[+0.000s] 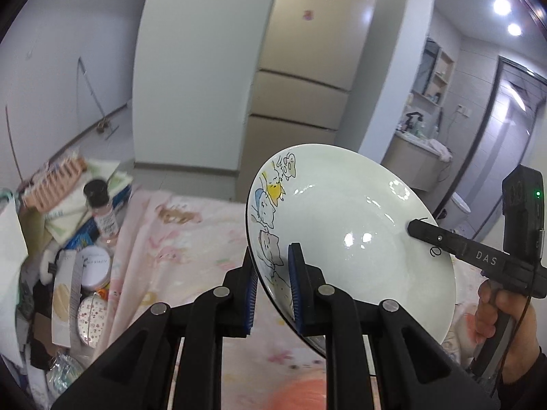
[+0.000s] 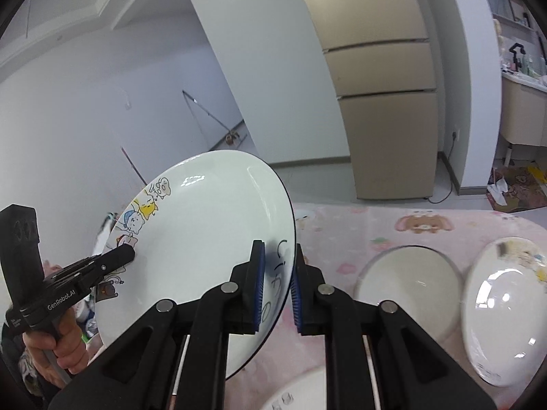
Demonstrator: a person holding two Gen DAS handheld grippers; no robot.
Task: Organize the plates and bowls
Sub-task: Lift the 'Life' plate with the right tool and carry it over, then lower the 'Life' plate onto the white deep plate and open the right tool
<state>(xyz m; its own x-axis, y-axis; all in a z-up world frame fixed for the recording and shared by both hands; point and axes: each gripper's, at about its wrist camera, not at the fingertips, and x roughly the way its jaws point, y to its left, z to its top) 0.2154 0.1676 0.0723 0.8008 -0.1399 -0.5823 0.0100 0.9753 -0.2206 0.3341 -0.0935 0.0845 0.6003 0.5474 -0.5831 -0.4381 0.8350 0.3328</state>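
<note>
Where fingers pinch: "DAS" hand-held gripper (image 1: 415, 230).

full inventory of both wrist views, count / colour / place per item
cartoon plate: 1, white with cat drawings, held tilted above the table, gripped at opposite rims
plain bowl: 1, white, on the table, right wrist view
second plate: 1, white with drawing, on the table beside the plain bowl
tablecloth: 1, pink print, covers the table
fridge: 1, beige, behind the table
clutter pile: several tins, boxes, a bottle, mixed colours, left of the table
left gripper: 1, black with blue pads, shut on the plate rim
right gripper: 1, black with blue pads, shut on the opposite rim
</note>
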